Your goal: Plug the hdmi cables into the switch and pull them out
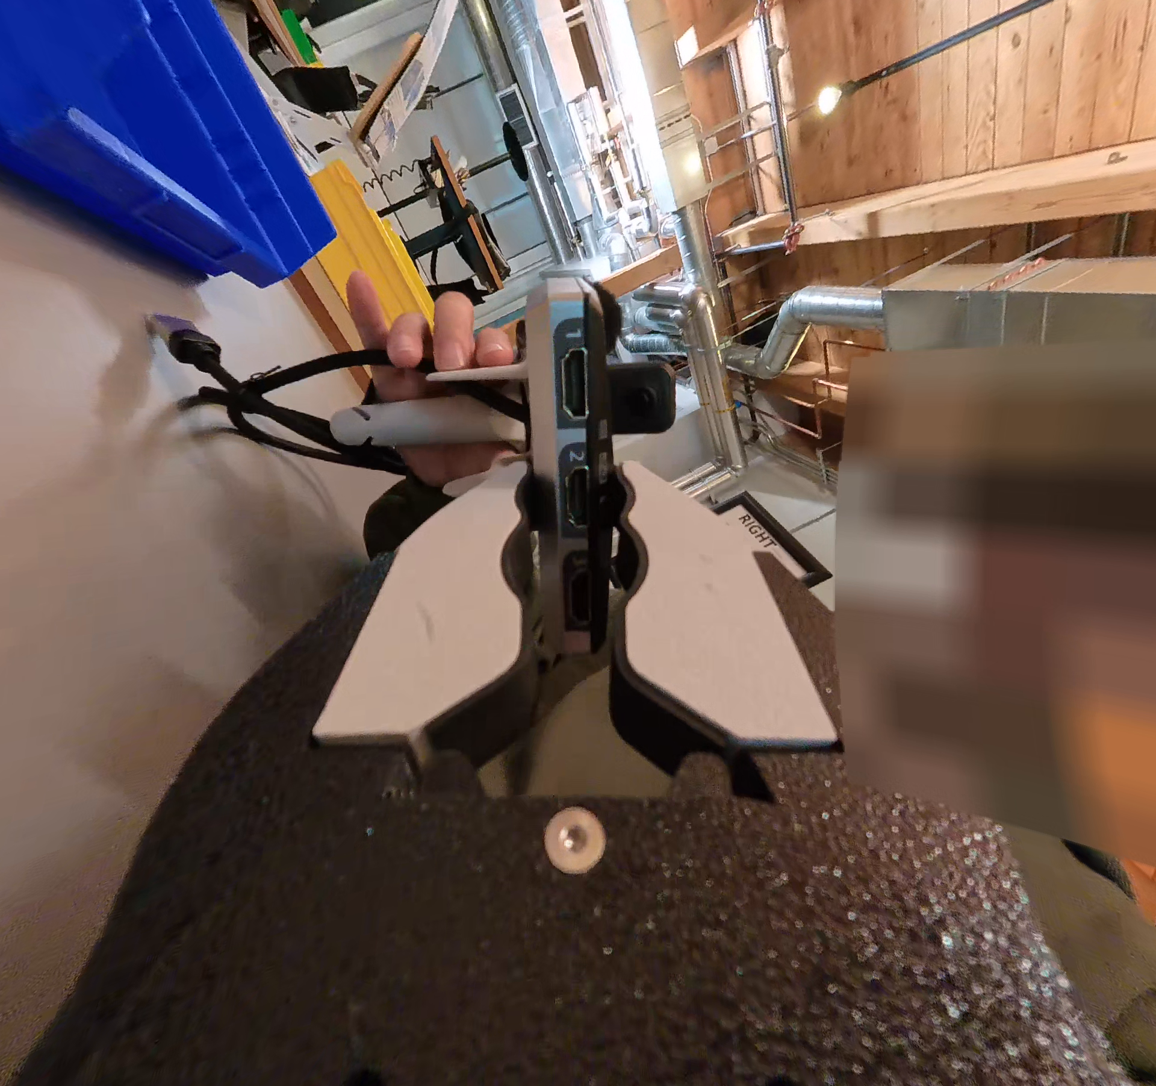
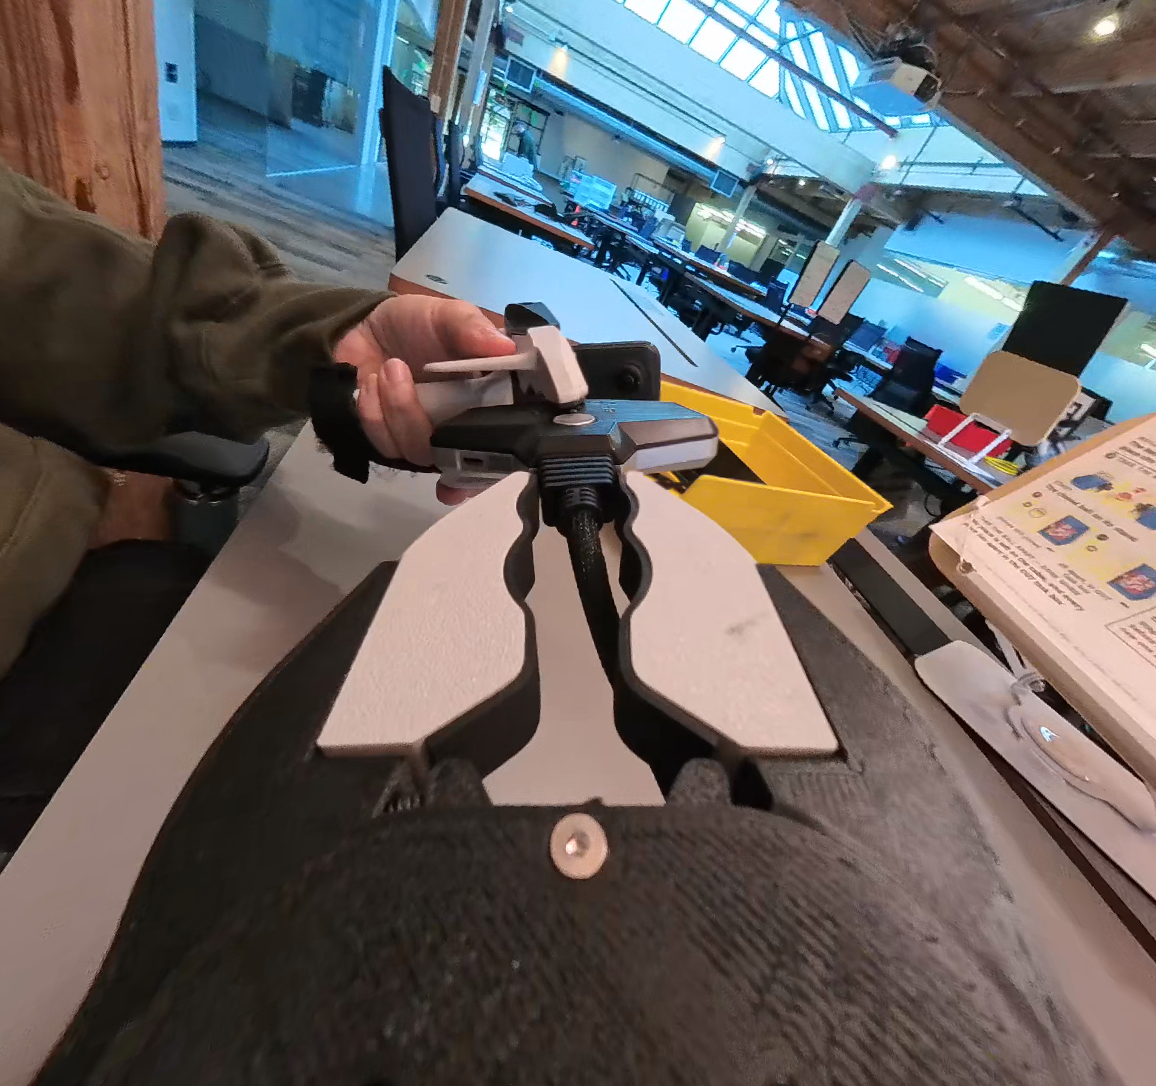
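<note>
My left gripper (image 1: 572,493) is shut on the grey HDMI switch (image 1: 572,380) and holds it on edge in the air. Three numbered ports on the near face are empty. My right gripper (image 2: 575,493) is shut on the black plug (image 2: 574,474) of a braided HDMI cable (image 2: 594,580). The plug meets the far side of the switch (image 2: 663,430); whether it is fully seated is hidden. The right gripper's handle (image 1: 431,424), in a hand, shows behind the switch. Another cable with a purple-tipped plug (image 1: 181,336) lies on the table.
A blue bin (image 1: 125,86) and a yellow bin (image 2: 769,493) stand on the white table (image 2: 187,649). A printed sheet on a board (image 2: 1063,555) lies at the right. Loose black cables (image 1: 281,411) trail over the table. A sleeve (image 2: 156,336) is at the left.
</note>
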Demonstrator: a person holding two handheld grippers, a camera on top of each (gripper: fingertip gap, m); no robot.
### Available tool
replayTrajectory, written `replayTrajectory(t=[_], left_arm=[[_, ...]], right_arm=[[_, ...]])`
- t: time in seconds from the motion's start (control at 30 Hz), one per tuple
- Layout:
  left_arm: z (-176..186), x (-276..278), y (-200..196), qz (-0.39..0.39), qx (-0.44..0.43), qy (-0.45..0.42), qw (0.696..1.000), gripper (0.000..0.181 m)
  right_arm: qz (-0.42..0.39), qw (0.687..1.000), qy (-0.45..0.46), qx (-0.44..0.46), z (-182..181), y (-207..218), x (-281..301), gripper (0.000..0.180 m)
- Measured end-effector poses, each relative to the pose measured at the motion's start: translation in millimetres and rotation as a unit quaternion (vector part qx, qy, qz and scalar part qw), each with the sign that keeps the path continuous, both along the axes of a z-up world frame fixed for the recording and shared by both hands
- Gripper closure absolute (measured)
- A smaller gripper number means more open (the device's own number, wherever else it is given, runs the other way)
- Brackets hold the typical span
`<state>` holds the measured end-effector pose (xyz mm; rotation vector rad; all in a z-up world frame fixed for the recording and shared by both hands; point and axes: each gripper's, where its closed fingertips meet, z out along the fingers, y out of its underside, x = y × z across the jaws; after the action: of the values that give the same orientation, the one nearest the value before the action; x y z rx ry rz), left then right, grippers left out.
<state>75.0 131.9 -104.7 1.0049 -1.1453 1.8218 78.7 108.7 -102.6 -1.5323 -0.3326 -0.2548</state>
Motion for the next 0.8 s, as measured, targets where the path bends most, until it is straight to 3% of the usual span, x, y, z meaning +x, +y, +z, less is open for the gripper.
replayTrajectory(t=[0.03,0.8], left_arm=[[-1,1,-1,0.002,-0.002,0.005,1.000,0.159],[-41,26,1,0.075,0.015,0.082,0.994,0.159]], right_arm=[[-0.004,1.000,0.001,0.003,-1,-1,1,0.157],[0.010,0.993,0.094,0.063,-43,2,19,0.157]])
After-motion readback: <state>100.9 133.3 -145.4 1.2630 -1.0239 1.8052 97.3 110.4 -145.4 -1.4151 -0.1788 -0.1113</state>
